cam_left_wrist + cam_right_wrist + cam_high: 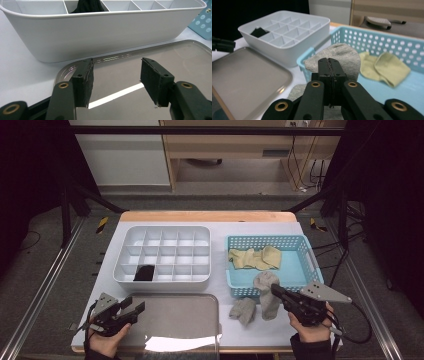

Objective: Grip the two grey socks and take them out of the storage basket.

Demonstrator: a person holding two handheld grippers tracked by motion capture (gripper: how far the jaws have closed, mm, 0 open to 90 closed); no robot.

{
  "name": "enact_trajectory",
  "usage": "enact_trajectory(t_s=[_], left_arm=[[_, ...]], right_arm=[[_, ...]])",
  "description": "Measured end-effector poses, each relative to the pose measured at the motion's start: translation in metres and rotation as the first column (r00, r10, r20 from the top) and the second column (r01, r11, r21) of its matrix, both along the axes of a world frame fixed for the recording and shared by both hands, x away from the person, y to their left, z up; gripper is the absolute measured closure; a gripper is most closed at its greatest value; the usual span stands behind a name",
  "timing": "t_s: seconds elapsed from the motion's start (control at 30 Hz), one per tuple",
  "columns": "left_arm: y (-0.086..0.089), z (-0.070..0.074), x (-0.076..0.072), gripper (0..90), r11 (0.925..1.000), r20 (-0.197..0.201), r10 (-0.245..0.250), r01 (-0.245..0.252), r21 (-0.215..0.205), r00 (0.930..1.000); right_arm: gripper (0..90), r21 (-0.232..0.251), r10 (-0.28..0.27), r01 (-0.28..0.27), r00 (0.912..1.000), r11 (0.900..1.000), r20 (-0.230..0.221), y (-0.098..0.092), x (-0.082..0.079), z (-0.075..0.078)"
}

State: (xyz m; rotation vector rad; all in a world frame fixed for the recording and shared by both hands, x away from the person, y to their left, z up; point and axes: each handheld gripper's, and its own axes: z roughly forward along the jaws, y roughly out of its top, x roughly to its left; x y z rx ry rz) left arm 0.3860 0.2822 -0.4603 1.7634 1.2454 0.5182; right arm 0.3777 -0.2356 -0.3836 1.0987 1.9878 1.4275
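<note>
A: Right gripper, jaws pressed together, nothing pinched. The grey sock draped over the blue basket rim sits just beyond its tips.

B: Left gripper?

A: Jaws apart, empty, above the metal tray; the white divider box lies just ahead.

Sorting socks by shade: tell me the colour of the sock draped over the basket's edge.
Grey sock; clearest in the right gripper view.

The high view looks forward and down over the whole white table. The left gripper view sits low and close, facing the white compartmented plastic organiser across the grey metal tray. The right gripper view looks far-left, sharing both organiser and tray.
</note>
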Motion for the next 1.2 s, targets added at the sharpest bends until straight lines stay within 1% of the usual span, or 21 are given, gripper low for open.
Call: enact_trajectory(t_s=[0.07, 0.13, 0.2, 0.3, 0.4, 0.5, 0.6, 0.77, 0.87, 0.97, 1.0, 1.03, 1.1, 1.13, 1.2], left_arm=[[0.000, 0.000, 0.000, 42.7, 1.0000, 0.002, 0.000, 0.000, -0.001, 1.0000], [0.000, 0.000, 0.000, 42.7, 1.0000, 0.000, -0.001, 0.001, 0.001, 1.0000], [0.000, 0.000, 0.000, 42.7, 1.0000, -0.002, -0.001, 0.001, 0.006, 1.0000], [0.000, 0.000, 0.000, 42.7, 1.0000, 0.003, -0.003, 0.003, 0.002, 1.0000], [0.000, 0.000, 0.000, 42.7, 1.0000, 0.002, -0.001, 0.001, -0.001, 1.0000], [-0.001, 0.000, 0.000, 42.7, 1.0000, -0.002, -0.004, 0.004, 0.005, 1.0000], [-0.001, 0.000, 0.000, 42.7, 1.0000, -0.002, -0.004, 0.004, 0.005, 1.0000], [-0.001, 0.000, 0.000, 42.7, 1.0000, -0.002, -0.004, 0.004, 0.003, 1.0000], [-0.001, 0.000, 0.000, 42.6, 1.0000, -0.001, -0.007, 0.007, 0.005, 1.0000], [-0.001, 0.000, 0.000, 42.6, 1.0000, -0.001, -0.007, 0.007, 0.005, 1.0000], [-0.001, 0.000, 0.000, 42.6, 1.0000, 0.000, -0.007, 0.007, 0.004, 1.0000], [-0.001, 0.000, 0.000, 42.6, 1.0000, 0.000, -0.007, 0.007, 0.003, 1.0000], [-0.001, 0.000, 0.000, 42.5, 1.0000, -0.003, -0.008, 0.008, 0.005, 1.0000], [-0.001, 0.000, 0.000, 42.3, 0.9999, -0.002, -0.009, 0.009, 0.004, 1.0000], [-0.002, 0.000, 0.000, 42.3, 0.9999, -0.002, -0.011, 0.011, 0.002, 0.9999]], right_arm=[[89.9, -0.008, -0.005, 0.005, 0.9998, 1.000, -0.020, -0.003, -0.004, -0.008], [89.9, -0.026, -0.019, 0.018, 0.9990, 0.999, -0.041, -0.007, -0.007, -0.017], [89.8, -0.022, -0.033, 0.032, 0.9972, 0.999, -0.067, -0.012, -0.008, -0.026], [89.8, -0.025, -0.054, 0.052, 0.9936, 0.998, -0.099, -0.019, -0.010, -0.038], [89.7, -0.054, -0.085, 0.078, 0.9888, 0.995, -0.123, -0.025, -0.010, -0.049], [89.7, -0.057, -0.109, 0.101, 0.9814, 0.993, -0.158, -0.031, -0.011, -0.059], [89.8, -0.094, -0.123, 0.108, 0.9752, 0.990, -0.184, -0.031, -0.009, -0.068], [89.7, -0.136, -0.120, 0.092, 0.9686, 0.986, -0.218, -0.025, -0.004, -0.080], [89.4, -0.167, -0.131, 0.093, 0.9633, 0.982, -0.234, -0.022, -0.002, -0.086], [87.1, -0.168, -0.129, 0.090, 0.9634, 0.982, -0.235, -0.021, -0.001, -0.089], [84.3, -0.163, -0.131, 0.094, 0.9638, 0.982, -0.233, -0.021, -0.001, -0.088], [81.0, -0.158, -0.136, 0.102, 0.9664, 0.982, -0.218, -0.021, -0.001, -0.087], [77.8, -0.144, -0.140, 0.112, 0.9691, 0.983, -0.203, -0.021, -0.002, -0.084], [75.0, -0.137, -0.139, 0.115, 0.9732, 0.984, -0.183, -0.021, -0.003, -0.083], [71.3, -0.118, -0.132, 0.114, 0.9781, 0.986, -0.161, -0.018, -0.004, -0.078]])
